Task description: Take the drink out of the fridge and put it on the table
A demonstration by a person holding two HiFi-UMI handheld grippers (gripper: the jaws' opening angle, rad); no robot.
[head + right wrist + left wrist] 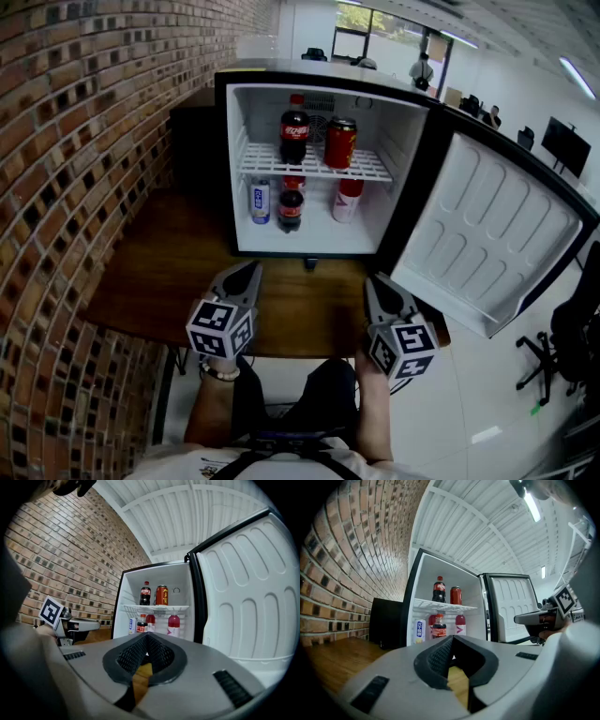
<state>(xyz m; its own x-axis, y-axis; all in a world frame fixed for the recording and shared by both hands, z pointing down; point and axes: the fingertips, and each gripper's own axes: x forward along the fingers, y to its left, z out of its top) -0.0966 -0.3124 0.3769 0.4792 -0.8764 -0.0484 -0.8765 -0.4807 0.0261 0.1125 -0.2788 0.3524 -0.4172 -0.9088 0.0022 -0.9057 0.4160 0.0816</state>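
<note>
A small black fridge (319,80) stands open on the wooden table (169,272). Its top wire shelf carries a cola bottle (294,134) and a red can (339,142). On the bottom level stand a blue-and-white can (260,201), a small cola bottle (291,210) and a pink drink bottle (348,199). My left gripper (251,269) and right gripper (372,281) hover side by side over the table's near edge, short of the fridge, both shut and holding nothing. In the left gripper view the left gripper (452,638) points at the small cola bottle (439,626). The right gripper (146,635) faces the same shelves.
The fridge door (487,234) swings out wide to the right, past the table's edge. A brick wall (66,169) runs along the left, with a black box (192,141) beside the fridge. An office chair (562,347) stands on the floor at the far right.
</note>
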